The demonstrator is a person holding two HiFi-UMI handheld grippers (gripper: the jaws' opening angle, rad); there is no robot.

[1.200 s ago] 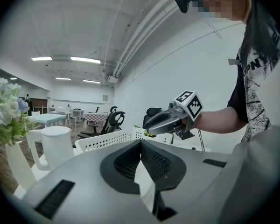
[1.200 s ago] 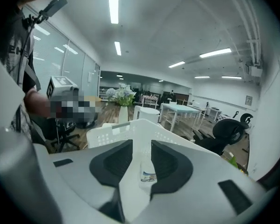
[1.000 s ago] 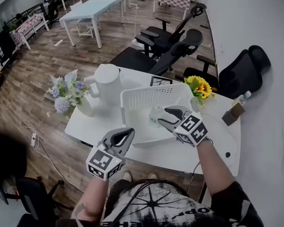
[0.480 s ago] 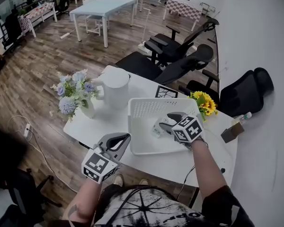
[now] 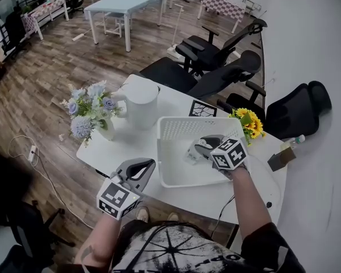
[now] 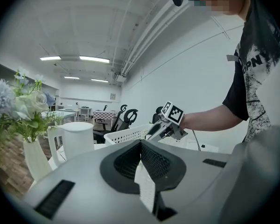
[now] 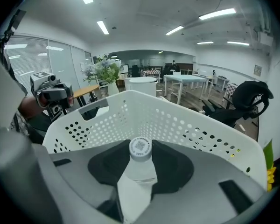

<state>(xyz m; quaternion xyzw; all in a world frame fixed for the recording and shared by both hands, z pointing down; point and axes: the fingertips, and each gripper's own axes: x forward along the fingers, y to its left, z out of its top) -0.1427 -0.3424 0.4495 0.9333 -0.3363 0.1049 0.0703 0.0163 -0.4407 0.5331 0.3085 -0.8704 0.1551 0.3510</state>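
A white perforated basket [image 5: 184, 175] stands on the white table [image 5: 256, 192]. My right gripper [image 5: 200, 147] is shut on a clear plastic bottle [image 7: 139, 167] with a white cap [image 7: 140, 147] and reaches down inside the basket. In the right gripper view the basket's far wall [image 7: 149, 115] rises just beyond the cap. My left gripper [image 5: 143, 165] hovers at the table's front edge, left of the basket, with its jaws together and nothing between them. From the left gripper view, the right gripper [image 6: 155, 132] dips behind the basket rim [image 6: 126, 134].
A white jug [image 5: 141, 102] and a vase of pale flowers [image 5: 90, 110] stand at the table's left. Sunflowers [image 5: 247, 123], a marker card [image 5: 202, 108] and a brown box [image 5: 278, 158] lie behind and right of the basket. Black office chairs [image 5: 216, 67] crowd the far side.
My right gripper has carried the bottle forward and down into the basket. The left gripper has stayed near the table's front edge, still shut.
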